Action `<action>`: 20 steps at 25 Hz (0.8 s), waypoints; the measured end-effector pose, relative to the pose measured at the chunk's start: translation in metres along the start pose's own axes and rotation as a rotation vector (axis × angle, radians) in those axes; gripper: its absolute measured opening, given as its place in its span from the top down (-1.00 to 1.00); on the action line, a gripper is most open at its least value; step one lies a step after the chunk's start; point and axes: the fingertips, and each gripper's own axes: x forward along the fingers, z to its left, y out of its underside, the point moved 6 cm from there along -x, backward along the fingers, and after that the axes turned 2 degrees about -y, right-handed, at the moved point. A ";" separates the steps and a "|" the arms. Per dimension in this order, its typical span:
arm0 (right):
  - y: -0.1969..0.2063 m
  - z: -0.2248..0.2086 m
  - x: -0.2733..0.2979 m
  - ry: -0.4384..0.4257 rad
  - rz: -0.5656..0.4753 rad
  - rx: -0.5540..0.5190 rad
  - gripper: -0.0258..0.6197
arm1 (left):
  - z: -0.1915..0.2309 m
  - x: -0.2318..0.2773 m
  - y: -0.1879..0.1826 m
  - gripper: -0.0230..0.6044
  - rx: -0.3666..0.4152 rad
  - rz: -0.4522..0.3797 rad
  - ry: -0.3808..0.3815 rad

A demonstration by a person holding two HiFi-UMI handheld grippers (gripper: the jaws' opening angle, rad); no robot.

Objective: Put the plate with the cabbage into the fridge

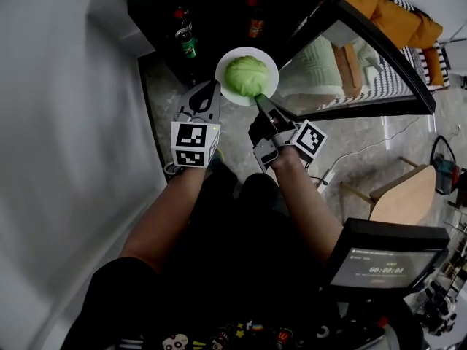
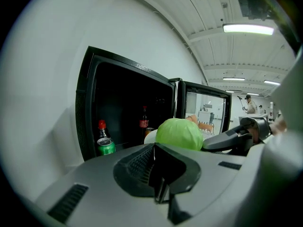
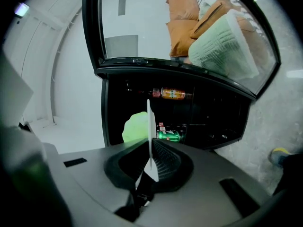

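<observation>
Before the open fridge (image 1: 219, 28), right tool (image 1: 259, 99) clamps the plate (image 1: 270, 63) holding cabbage (image 1: 246, 75); left tool (image 1: 211, 87) looks closed.

the right gripper (image 3: 150, 143) has a matt grey plastic shell and ribbed black rubbery pads (image 3: 168, 160). between them sits the smooth, glossy white plate (image 3: 149, 122). the cabbage (image 1: 247, 76) on it looks waxy. ahead of the jaws, the fridge (image 3: 104, 112) is gloss black with a reflective glass door (image 3: 142, 32). beyond the left gripper (image 2: 154, 148) stands a shiny metal can (image 2: 106, 147). the floor (image 1: 379, 144) below looks like polished stone.
</observation>
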 end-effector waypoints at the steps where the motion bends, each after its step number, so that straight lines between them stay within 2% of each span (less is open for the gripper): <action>1: 0.000 -0.002 0.003 -0.002 -0.002 0.004 0.86 | 0.002 0.002 0.000 0.91 -0.002 -0.002 -0.002; 9: -0.010 -0.024 0.022 -0.013 0.019 0.019 0.86 | 0.016 0.018 0.007 0.91 -0.020 -0.024 -0.068; 15: -0.027 -0.060 0.054 -0.012 0.049 0.030 0.86 | 0.035 0.046 0.029 0.91 -0.054 -0.012 -0.136; 20: -0.032 -0.081 0.066 -0.003 0.065 0.050 0.86 | 0.037 0.059 0.045 0.91 -0.065 0.005 -0.161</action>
